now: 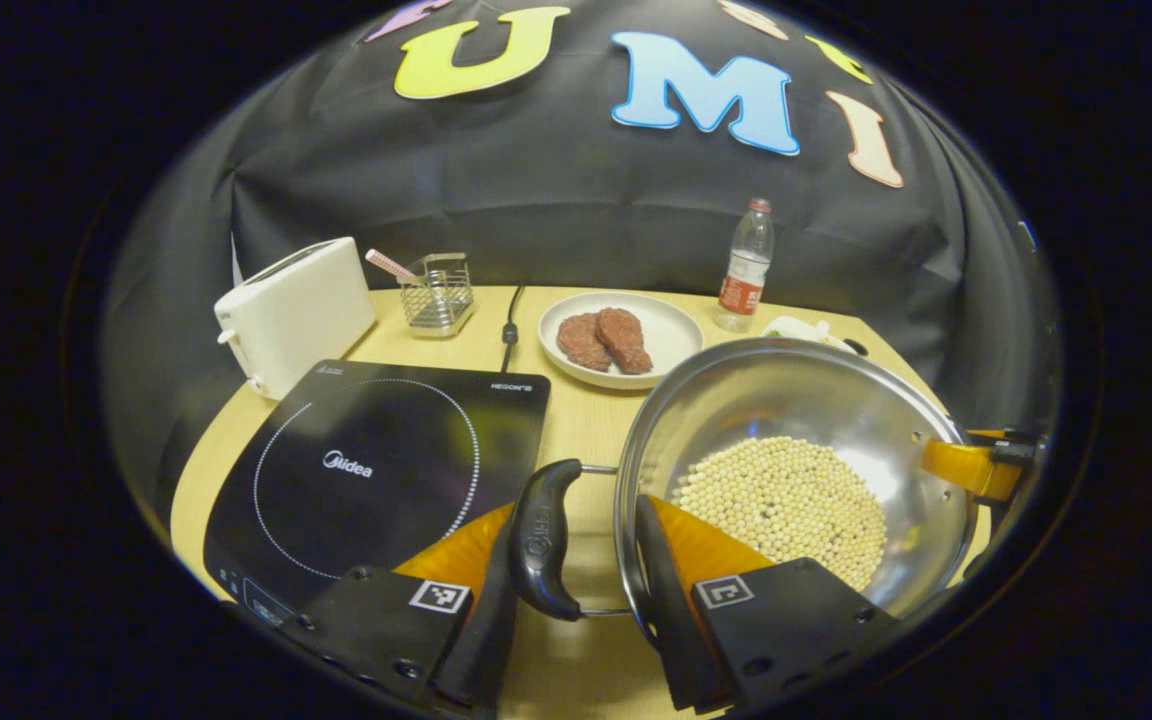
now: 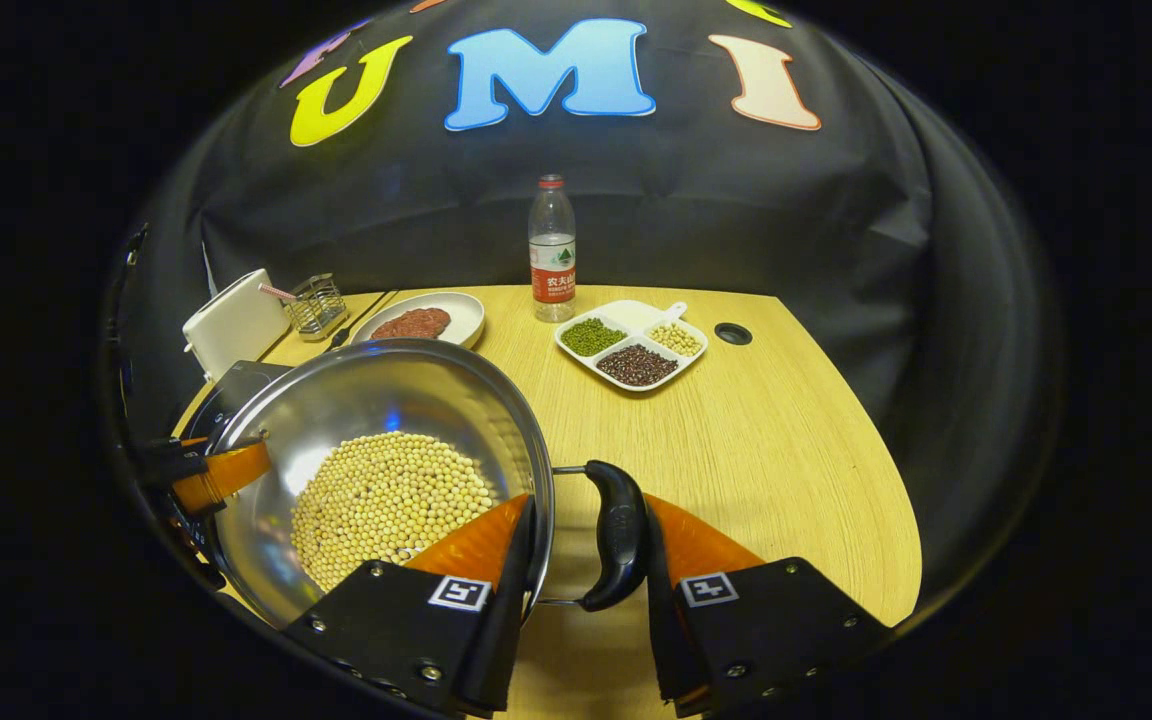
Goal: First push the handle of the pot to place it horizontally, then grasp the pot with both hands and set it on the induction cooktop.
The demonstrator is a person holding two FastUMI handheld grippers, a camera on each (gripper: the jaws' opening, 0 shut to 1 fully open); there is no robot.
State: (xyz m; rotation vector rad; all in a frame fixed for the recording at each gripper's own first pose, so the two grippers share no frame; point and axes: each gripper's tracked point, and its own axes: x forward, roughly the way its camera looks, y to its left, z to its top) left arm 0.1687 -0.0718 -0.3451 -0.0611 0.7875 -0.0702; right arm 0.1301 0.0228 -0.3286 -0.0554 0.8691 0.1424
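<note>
- Nearest in the left gripper view, the left gripper (image 1: 588, 560) straddles the pot's left handle (image 1: 543, 540) and its rim. The jaws look closed about both, though I cannot tell whether both press firmly.
- Nearest in the right gripper view, the right gripper (image 2: 586, 560) does the same at the right handle (image 2: 618, 548): one jaw inside the rim, one outside the handle, seemingly closed on it.
- The pot (image 1: 796, 470), a steel bowl holding pale round beans (image 1: 786, 500), sits between the two grippers, over the table (image 2: 786, 480); whether it is lifted I cannot tell.
- Judged step: the handles lie level and both are gripped, so the carry to the cooktop is in hand.
- Next move calls for both hands shifting together toward 10 o'clock in the left gripper view, keeping the pot level so the beans stay in.
- The left gripper view shows the cooktop (image 1: 376, 470) whole, just left of the pot, with a toaster (image 1: 291, 310), a wire basket (image 1: 439, 292) and a plate of meat (image 1: 621, 340) beyond.
- The right gripper view adds a divided dish of beans (image 2: 633, 345) at 12 o'clock.
- Farthest in the right gripper view stands a water bottle (image 2: 551, 245).
</note>
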